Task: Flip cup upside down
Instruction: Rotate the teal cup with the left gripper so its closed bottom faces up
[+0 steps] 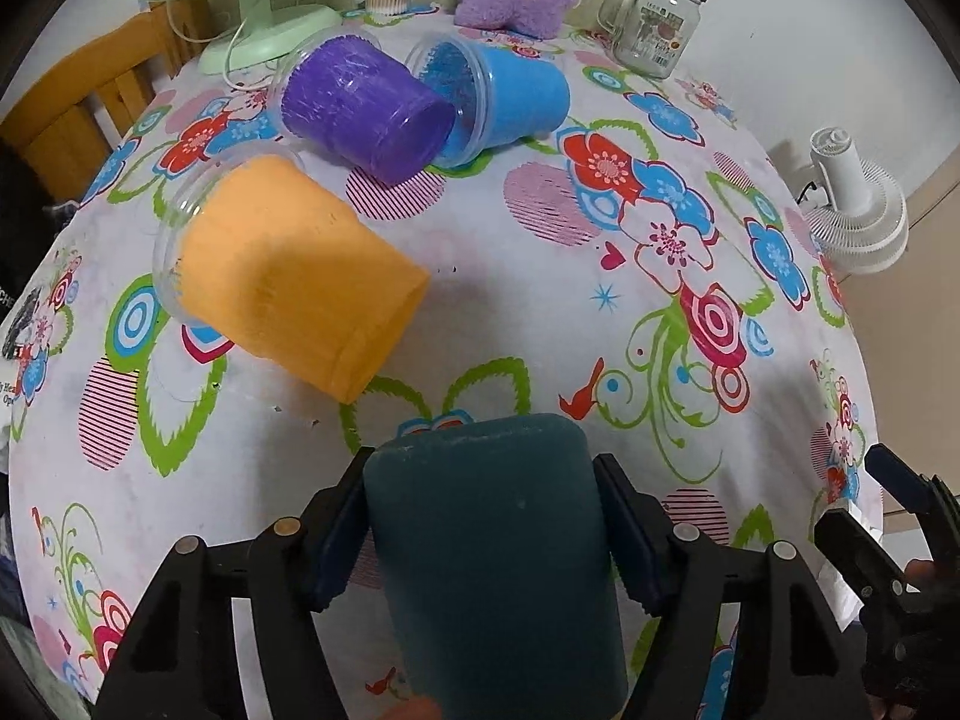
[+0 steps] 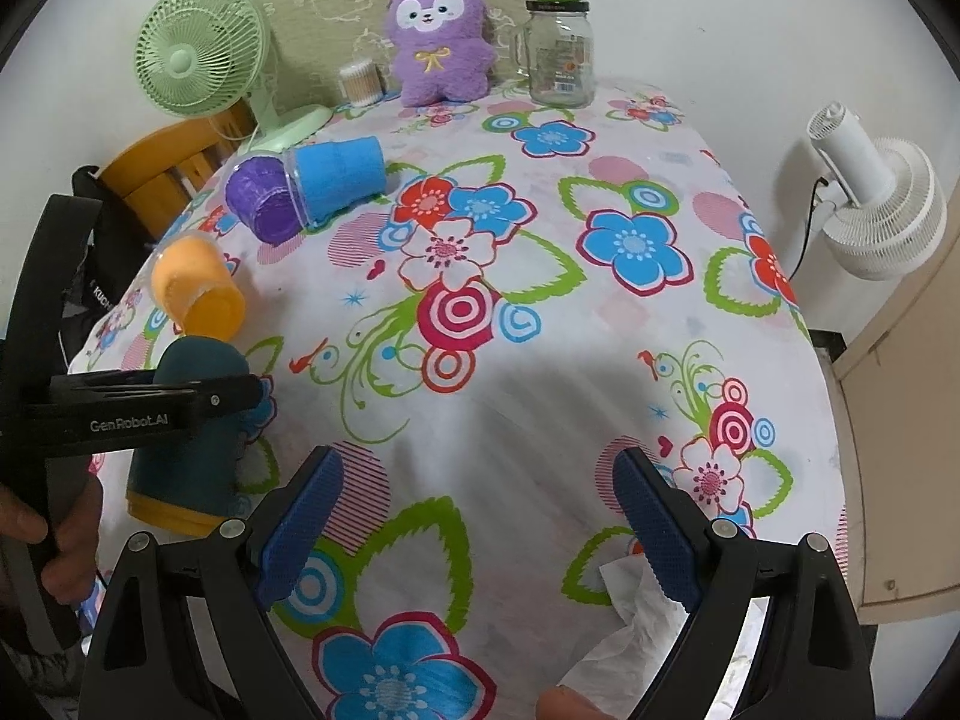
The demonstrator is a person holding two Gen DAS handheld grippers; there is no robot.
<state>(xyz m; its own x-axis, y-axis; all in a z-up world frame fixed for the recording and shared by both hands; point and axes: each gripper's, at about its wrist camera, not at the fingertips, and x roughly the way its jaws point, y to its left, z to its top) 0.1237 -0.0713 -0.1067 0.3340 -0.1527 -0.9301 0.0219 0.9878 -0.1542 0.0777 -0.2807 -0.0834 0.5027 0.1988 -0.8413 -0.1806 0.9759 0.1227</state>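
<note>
My left gripper (image 1: 483, 516) is shut on a dark teal cup (image 1: 489, 552). In the right wrist view that cup (image 2: 198, 450) is bottom up, its orange rim down near the tablecloth. An orange cup (image 1: 288, 276) lies on its side to the left. A purple cup (image 1: 360, 108) and a blue cup (image 1: 510, 96) lie on their sides further back, touching. My right gripper (image 2: 480, 516) is open and empty over the near right part of the table; it also shows in the left wrist view (image 1: 870, 492).
The table (image 2: 540, 408) has a flowered cloth. At its back stand a green fan (image 2: 198, 48), a cotton swab tub (image 2: 360, 84), a purple plush toy (image 2: 438, 36) and a glass jar (image 2: 561, 54). A white fan (image 2: 876, 210) is right. A tissue (image 2: 624, 630) lies near.
</note>
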